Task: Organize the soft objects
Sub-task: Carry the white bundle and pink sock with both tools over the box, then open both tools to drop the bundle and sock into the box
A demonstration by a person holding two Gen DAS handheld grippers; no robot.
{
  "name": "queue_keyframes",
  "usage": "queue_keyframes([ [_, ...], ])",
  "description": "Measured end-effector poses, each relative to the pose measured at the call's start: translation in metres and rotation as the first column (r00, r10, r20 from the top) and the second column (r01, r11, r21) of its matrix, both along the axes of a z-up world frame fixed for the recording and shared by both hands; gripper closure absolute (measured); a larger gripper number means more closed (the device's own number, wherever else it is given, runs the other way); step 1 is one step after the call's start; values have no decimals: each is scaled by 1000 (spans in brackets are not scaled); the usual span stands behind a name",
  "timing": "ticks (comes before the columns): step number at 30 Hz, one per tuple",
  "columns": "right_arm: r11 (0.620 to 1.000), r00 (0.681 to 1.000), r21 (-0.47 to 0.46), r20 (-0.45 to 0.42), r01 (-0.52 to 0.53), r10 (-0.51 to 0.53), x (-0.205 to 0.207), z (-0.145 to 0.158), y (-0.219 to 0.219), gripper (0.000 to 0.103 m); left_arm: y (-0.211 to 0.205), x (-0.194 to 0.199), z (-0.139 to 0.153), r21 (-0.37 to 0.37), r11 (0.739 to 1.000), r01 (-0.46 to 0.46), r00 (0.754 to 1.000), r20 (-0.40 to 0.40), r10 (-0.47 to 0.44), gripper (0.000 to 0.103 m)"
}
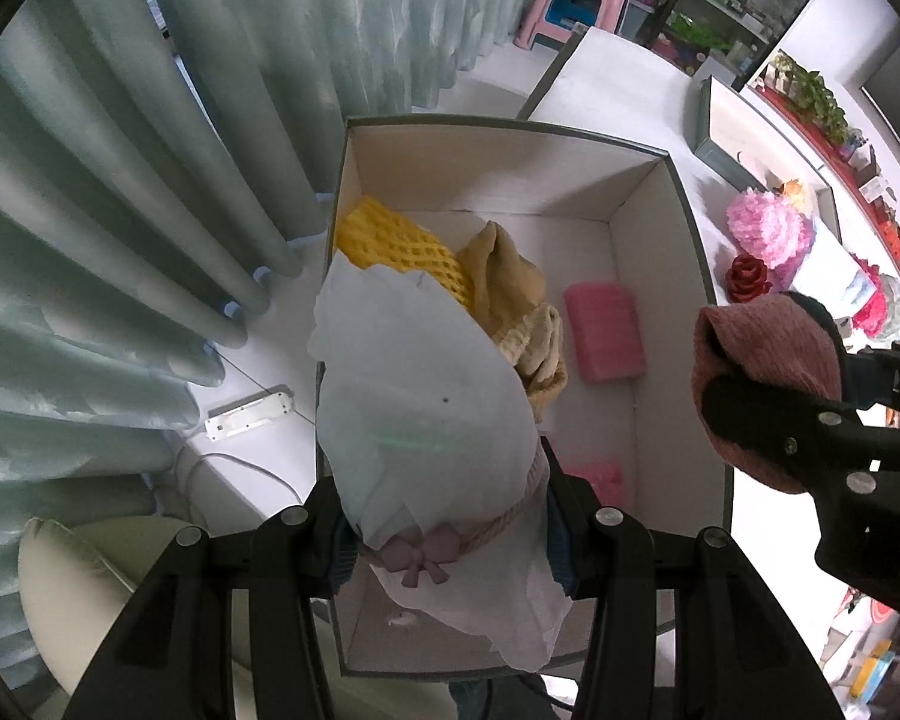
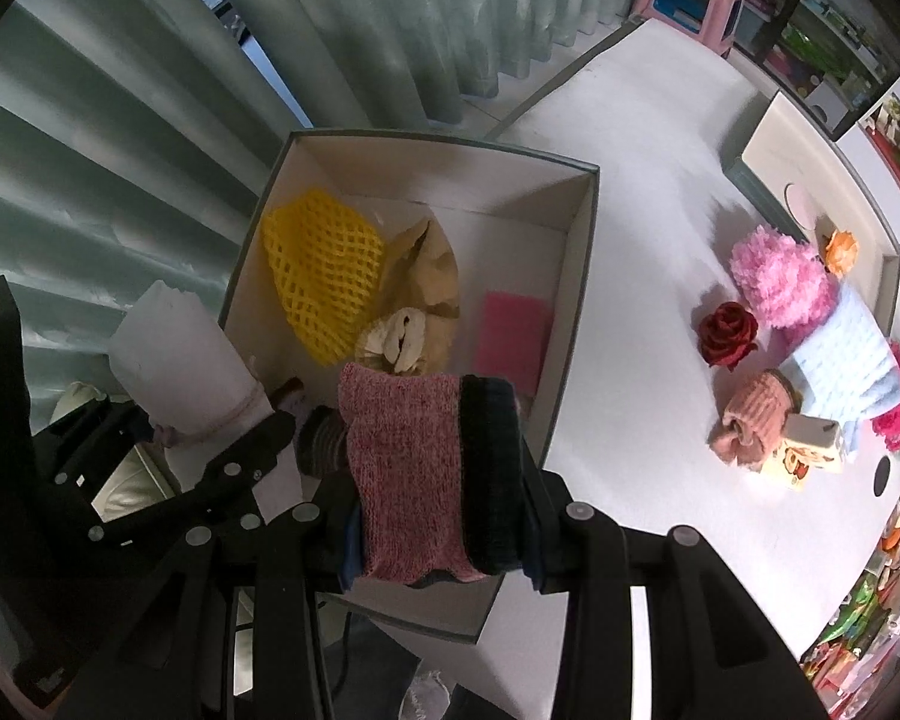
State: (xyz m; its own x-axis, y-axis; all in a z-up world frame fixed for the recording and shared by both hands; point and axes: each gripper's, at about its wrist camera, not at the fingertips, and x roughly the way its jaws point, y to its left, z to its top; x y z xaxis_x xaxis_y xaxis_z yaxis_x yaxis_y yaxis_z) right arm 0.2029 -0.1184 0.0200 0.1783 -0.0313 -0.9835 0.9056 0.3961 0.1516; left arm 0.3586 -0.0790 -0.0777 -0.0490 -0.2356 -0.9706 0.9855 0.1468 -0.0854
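a white table [image 2: 642,192] is carrying one open rectangular cardboard box [image 1: 660,252], grey outside and pale inside, standing at the table's edge beside pleated pale-green curtains [image 1: 120,180]. four soft things are lying on the box floor: one yellow foam net sleeve [image 2: 321,276] with an open diamond mesh, one crumpled tan cloth [image 2: 420,294], and two pink foam pieces, the larger ribbed pink pad [image 1: 606,330] lying flat near the right wall and a smaller pink scrap [image 1: 597,477] nearer the camera. the left gripper [image 1: 444,531] is hanging over the box with its jaws closed narrowly on a smooth white fabric bundle [image 1: 426,396], cinched by a pink cord with a small mauve bow [image 1: 423,558]. the right gripper [image 2: 441,531] is hovering over the box's near corner, its jaws clamped on a rolled pink-and-black knit sock [image 2: 426,474] of marled, ribbed yarn. only the right wrist view is showing the cluster waiting well apart on the table: a fluffy pink pompom [image 2: 780,282], a light-blue waffle cloth [image 2: 840,354], a dusty-pink knit roll [image 2: 750,420], a dark red fabric rose [image 2: 727,333], a small printed carton [image 2: 807,444] and an orange fabric flower [image 2: 841,249]. only the left wrist view is showing a white power strip [image 1: 249,414] on the floor.
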Motion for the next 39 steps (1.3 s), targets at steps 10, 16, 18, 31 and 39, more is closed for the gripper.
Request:
queue_keyframes([
  [10,1000,1000,6,-9,-4,4,3,-7,-8,60,-8,-2,-5,12,1000,13,1000,7,-13,53],
  [16,1000,1000,9,-10,1,-1,3,-11,-14,60,-10,-4,-8,19,1000,22,1000,8,-22,53],
  [18,1000,1000,11,-9,2,-2,3,-12,-15,60,-11,-4,-9,22,999,25,1000,9,-25,53],
  [31,1000,1000,21,-10,-8,8,6,-17,-20,60,-20,-8,-13,33,999,27,999,20,-28,53],
  [39,1000,1000,26,-12,-9,9,8,-20,-27,60,-27,-9,-15,38,999,34,999,21,-34,53],
])
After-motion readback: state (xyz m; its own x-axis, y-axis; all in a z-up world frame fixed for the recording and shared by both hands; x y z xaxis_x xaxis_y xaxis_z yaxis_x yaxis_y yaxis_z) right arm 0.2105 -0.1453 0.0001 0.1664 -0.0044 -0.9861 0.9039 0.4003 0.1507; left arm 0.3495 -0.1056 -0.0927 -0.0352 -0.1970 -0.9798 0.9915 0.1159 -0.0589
